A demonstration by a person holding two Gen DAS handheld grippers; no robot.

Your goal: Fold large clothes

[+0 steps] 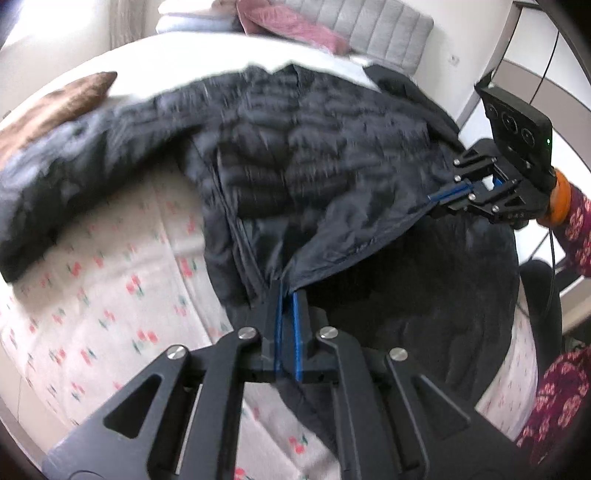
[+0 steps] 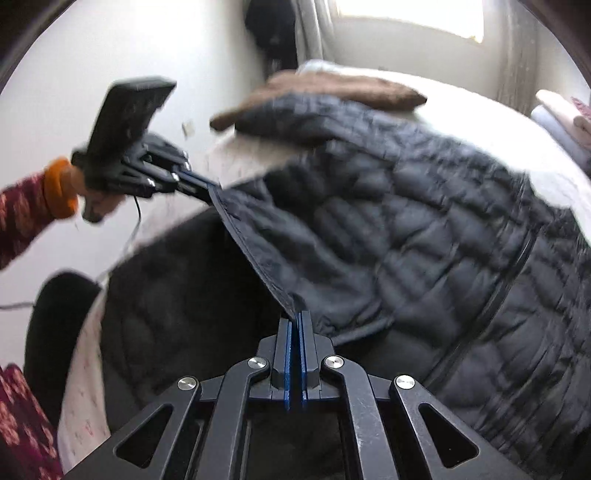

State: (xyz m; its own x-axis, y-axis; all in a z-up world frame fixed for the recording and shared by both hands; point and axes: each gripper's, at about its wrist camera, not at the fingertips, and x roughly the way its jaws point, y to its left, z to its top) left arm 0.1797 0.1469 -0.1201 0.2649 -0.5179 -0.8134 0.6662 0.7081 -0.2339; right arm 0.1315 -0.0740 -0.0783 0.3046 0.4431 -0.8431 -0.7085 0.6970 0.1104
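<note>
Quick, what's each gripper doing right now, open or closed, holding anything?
Left gripper: closed on the dark puffer jacket's hem.
Right gripper: closed on the same hem.

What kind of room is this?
Most likely a bedroom: the dark puffer jacket lies on a bed with a floral sheet, a padded grey headboard and pillows behind.

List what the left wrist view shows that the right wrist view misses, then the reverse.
Only the left wrist view: the grey headboard, the pink cushion and most of the floral sheet. Only the right wrist view: the bright window. Both show the dark quilted jacket, its edge pinched by the left gripper and the right gripper, plus the brown pillow.
</note>
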